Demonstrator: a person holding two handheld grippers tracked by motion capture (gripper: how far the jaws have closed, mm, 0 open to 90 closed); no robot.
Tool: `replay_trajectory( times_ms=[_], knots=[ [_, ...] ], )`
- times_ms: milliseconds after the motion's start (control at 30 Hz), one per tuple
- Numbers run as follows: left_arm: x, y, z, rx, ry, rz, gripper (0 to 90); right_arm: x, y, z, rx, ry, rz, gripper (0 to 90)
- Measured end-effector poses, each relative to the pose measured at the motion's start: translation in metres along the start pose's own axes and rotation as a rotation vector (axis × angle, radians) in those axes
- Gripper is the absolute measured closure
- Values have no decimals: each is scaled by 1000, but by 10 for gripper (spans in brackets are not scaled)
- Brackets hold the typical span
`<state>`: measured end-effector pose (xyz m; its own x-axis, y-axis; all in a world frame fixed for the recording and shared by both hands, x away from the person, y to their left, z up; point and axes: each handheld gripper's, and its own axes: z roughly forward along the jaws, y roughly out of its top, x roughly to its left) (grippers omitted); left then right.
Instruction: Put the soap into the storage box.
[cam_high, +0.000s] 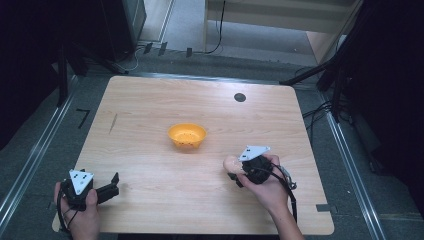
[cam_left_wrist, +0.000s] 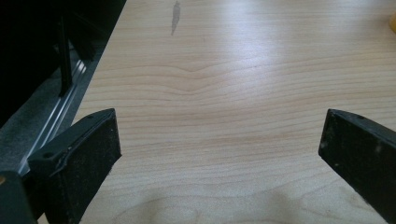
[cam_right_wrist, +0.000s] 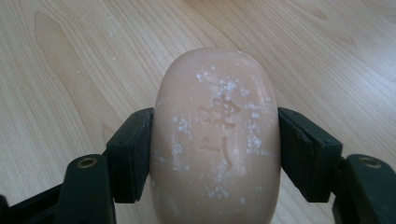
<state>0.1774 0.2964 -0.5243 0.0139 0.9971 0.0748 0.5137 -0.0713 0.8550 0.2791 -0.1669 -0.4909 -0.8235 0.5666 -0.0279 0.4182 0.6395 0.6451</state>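
Note:
A pale peach bar of soap (cam_right_wrist: 217, 140) with white flecks and a stamped mark sits between the two black jaws of my right gripper (cam_right_wrist: 215, 149), which press on both its sides. From above, that soap (cam_high: 231, 162) pokes out to the left of the right gripper (cam_high: 235, 171), low over the table's right half. An orange bowl (cam_high: 187, 135) stands at the table's middle, apart from both grippers. My left gripper (cam_high: 114, 184) rests at the near left corner, jaws spread wide over bare wood (cam_left_wrist: 219, 140) with nothing between them.
The light wooden table (cam_high: 150, 100) has a dark round hole (cam_high: 240, 97) near its far edge and a short dark streak (cam_high: 113, 123) at the left. Metal rails and dark stands flank the table on both sides.

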Motion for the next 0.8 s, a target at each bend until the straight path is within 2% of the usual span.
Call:
replay_trajectory(
  times_ms=[233,300,367,467,500,800],
  knots=[
    [0,0,0,1,-2,0,0,-7,10,0,-11,25,-25,333],
    [0,0,0,1,-4,1,0,-8,12,1,-8,29,-34,333],
    [0,0,0,1,-3,1,0,-11,18,2,10,33,-66,333],
    [0,0,0,0,-2,2,0,-12,22,3,18,37,-74,333],
    [0,0,0,1,-6,2,0,-15,27,4,8,45,-91,333],
    [0,0,0,0,-6,-2,0,-22,47,8,-9,88,-135,333]
  ],
)
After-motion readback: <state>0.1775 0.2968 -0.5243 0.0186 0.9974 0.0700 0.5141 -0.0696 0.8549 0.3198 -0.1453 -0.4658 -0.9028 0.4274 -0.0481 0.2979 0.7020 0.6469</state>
